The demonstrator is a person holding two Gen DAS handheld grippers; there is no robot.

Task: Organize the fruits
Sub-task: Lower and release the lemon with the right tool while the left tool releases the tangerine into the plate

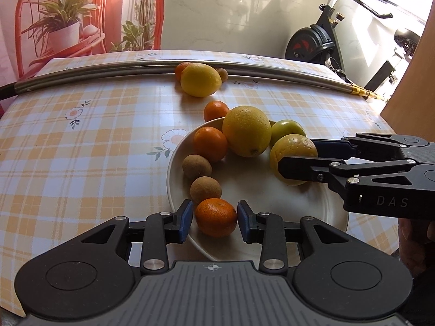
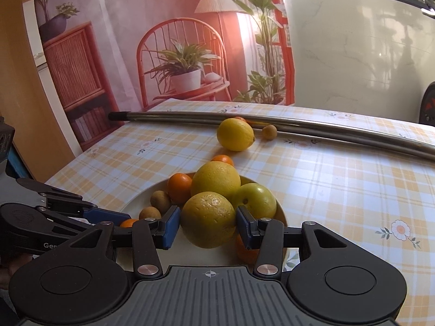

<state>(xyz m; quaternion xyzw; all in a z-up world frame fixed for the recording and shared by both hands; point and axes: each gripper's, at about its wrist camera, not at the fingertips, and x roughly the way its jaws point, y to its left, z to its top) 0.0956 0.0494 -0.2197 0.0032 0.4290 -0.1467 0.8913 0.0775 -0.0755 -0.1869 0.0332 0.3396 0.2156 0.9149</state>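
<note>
A white plate (image 1: 312, 212) holds a big yellow citrus (image 1: 246, 131), a tangerine (image 1: 210, 143), a green apple (image 1: 288, 130) and two small brown fruits (image 1: 196, 166). At the plate's near rim lies another tangerine (image 1: 216, 217) between the blue pads of my left gripper (image 1: 216, 217); a thin gap shows on its left side, so the jaws stand open around it. My right gripper (image 2: 208, 224) is shut on a yellow-orange citrus (image 2: 208, 220) over the plate's right side, also seen from the left wrist (image 1: 292, 149). Whether that fruit rests on the plate I cannot tell.
On the checked tablecloth beyond the plate lie a tangerine (image 1: 216, 110), a lemon (image 1: 200, 79), a small brown fruit (image 1: 222, 74) and a half-hidden tangerine (image 1: 181, 69). A long metal pole (image 1: 108, 73) runs across the far side. A wooden panel (image 1: 413, 81) stands at the right.
</note>
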